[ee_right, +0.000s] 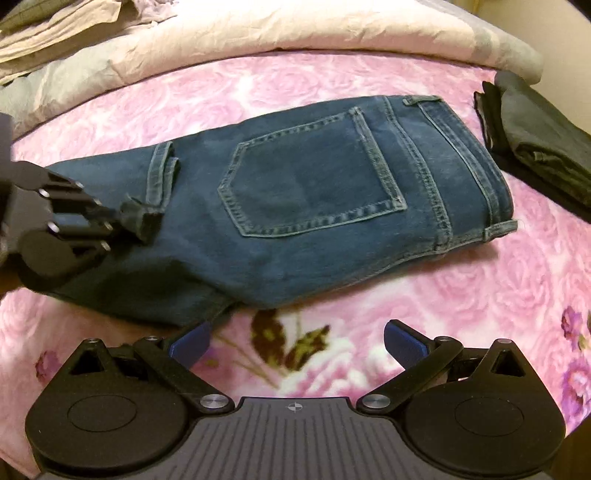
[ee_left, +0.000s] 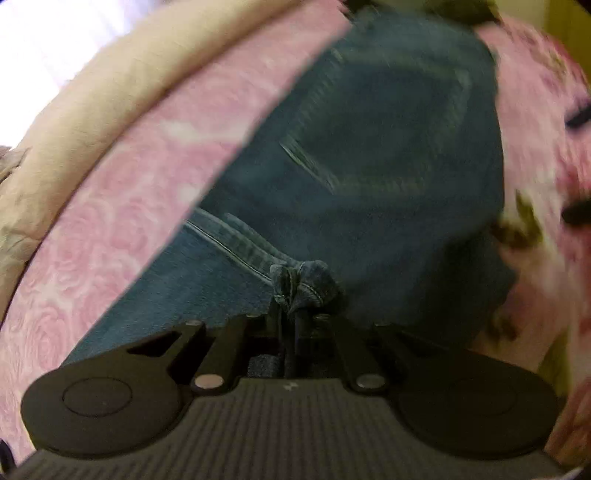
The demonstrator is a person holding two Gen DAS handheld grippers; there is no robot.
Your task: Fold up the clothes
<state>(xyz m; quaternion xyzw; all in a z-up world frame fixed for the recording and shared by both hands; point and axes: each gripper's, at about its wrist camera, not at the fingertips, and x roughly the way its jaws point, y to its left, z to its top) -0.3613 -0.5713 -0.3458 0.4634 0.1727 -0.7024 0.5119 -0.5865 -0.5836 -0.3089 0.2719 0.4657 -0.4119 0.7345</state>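
Blue jeans (ee_right: 314, 192) lie folded on the pink rose-print bedspread (ee_right: 332, 74), back pocket up, waistband to the right. My left gripper (ee_left: 295, 306) is shut on a bunched bit of the jeans' denim hem (ee_left: 306, 284); in the right wrist view it (ee_right: 122, 221) grips the jeans' left end. The jeans (ee_left: 369, 166) fill the left wrist view, blurred. My right gripper (ee_right: 295, 339) is open and empty, just in front of the jeans' near edge, over the bedspread.
A folded dark garment (ee_right: 535, 140) lies at the right, beside the jeans' waistband. A beige duvet (ee_right: 295, 29) is bunched along the back of the bed, with more crumpled fabric (ee_right: 55, 26) at the back left.
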